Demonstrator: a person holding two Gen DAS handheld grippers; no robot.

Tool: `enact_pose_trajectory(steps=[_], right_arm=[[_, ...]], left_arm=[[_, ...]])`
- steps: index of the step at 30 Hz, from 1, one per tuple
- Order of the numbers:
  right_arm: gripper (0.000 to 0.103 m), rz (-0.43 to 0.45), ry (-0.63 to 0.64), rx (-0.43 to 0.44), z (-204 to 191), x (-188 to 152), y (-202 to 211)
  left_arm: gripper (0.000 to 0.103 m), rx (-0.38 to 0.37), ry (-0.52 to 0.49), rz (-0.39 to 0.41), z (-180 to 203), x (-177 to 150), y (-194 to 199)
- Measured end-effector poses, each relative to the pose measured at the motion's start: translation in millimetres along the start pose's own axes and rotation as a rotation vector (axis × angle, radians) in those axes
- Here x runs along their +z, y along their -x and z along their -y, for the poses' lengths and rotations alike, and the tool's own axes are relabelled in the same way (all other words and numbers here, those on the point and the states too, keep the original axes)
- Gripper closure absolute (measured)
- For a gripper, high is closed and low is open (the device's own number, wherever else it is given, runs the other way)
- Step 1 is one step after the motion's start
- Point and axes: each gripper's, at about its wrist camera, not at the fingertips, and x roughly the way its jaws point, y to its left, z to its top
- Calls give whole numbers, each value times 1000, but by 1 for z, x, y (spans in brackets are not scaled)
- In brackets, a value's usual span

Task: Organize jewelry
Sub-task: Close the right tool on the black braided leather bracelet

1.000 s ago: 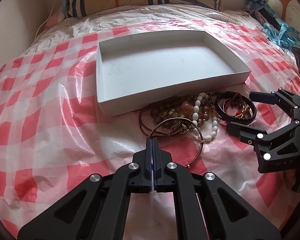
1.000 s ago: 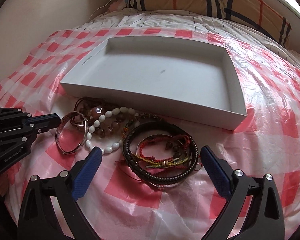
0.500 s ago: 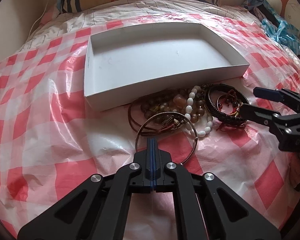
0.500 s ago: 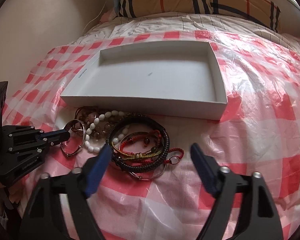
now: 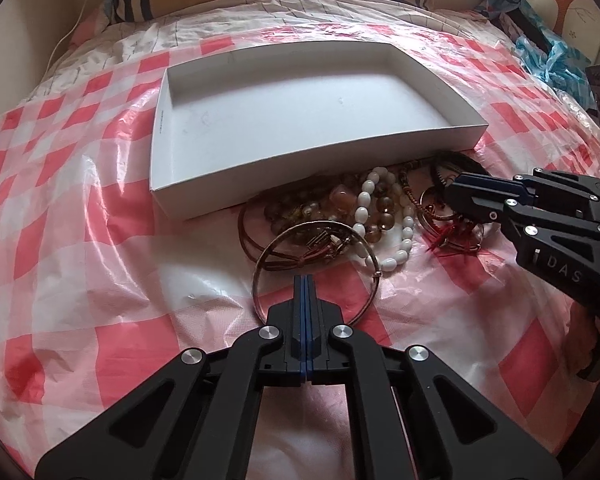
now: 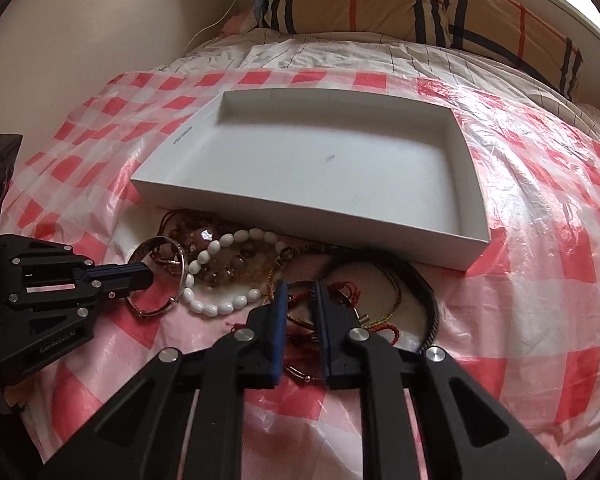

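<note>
A white shallow box [image 5: 300, 112] [image 6: 332, 160] lies empty on the red-checked plastic sheet. A heap of bracelets lies along its near side: a silver bangle [image 5: 364, 248] [image 6: 180, 276], a white bead bracelet [image 5: 404, 224] [image 6: 216, 304], brown bead strands [image 5: 340, 200] and a black braided bracelet [image 6: 428, 300] around red and gold cord bracelets [image 6: 380, 320]. My left gripper [image 5: 305, 280] [image 6: 144, 276] is shut on the silver bangle's near rim. My right gripper [image 6: 300, 292] [image 5: 456, 196] has nearly closed around the red and gold cords, with a narrow gap.
A plaid pillow [image 6: 400, 0] lies at the head of the bed behind the box. A white cable [image 5: 64, 36] runs down the wall at the left. Blue crumpled plastic [image 5: 548, 56] lies at the far right.
My right gripper has moved forward over the cord bracelets and its jaws have closed from wide open to a narrow gap. My left gripper has stayed shut on the bangle.
</note>
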Motion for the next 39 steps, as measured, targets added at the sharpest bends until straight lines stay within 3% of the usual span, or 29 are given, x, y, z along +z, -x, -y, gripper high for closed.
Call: enact_pose_trajectory(steps=[1, 3, 4, 5, 8, 13, 15, 17, 19, 21, 22, 23, 24, 25, 28, 32, 34, 39], right_arm=[[86, 4, -7, 3, 1, -1, 3], [46, 17, -26, 6, 5, -4, 8], [14, 34, -26, -8, 6, -4, 11], [10, 57, -19, -31, 7, -4, 15], [10, 62, -33, -43, 14, 1, 11], [11, -45, -50, -47, 24, 5, -20], [33, -66, -66, -12, 28, 3, -24], [63, -71, -88, -10, 33, 2, -23], [74, -63, -117, 28, 40, 0, -18], [73, -39, -120, 44, 44, -2, -9], [58, -22, -120, 56, 44, -2, -5], [24, -6, -119, 58, 45, -3, 0], [12, 15, -112, 38, 45, -4, 5], [8, 40, -97, -3, 45, -5, 10], [8, 27, -109, -34, 51, -4, 8], [9, -62, -119, -42, 56, -5, -14], [30, -79, -99, -43, 53, -6, -18], [34, -53, -105, -22, 55, -6, -11]], left_arm=[[103, 8, 2, 2, -1, 0, 1], [103, 21, 22, 13, -6, 1, 4], [103, 22, 41, 21, -11, 2, 6], [103, 19, 60, 26, -15, 3, 7], [102, 13, 88, 28, -22, 5, 5], [102, 24, 55, -1, -15, 7, -8], [102, 24, 59, -11, -15, 7, -12], [102, 20, 64, -13, -17, 7, -13], [102, 12, 62, -17, -16, 6, -12], [102, 12, 59, -17, -16, 6, -11], [102, 11, 57, -18, -16, 5, -11], [102, 12, 58, -15, -16, 5, -10], [102, 12, 58, -13, -17, 5, -8], [102, 13, 60, -10, -18, 6, -7], [102, 11, 73, -1, -22, 6, -4], [102, 5, 72, 15, -23, 7, -1], [102, 2, 71, 16, -23, 7, -1], [102, 3, 73, 20, -23, 7, -3]])
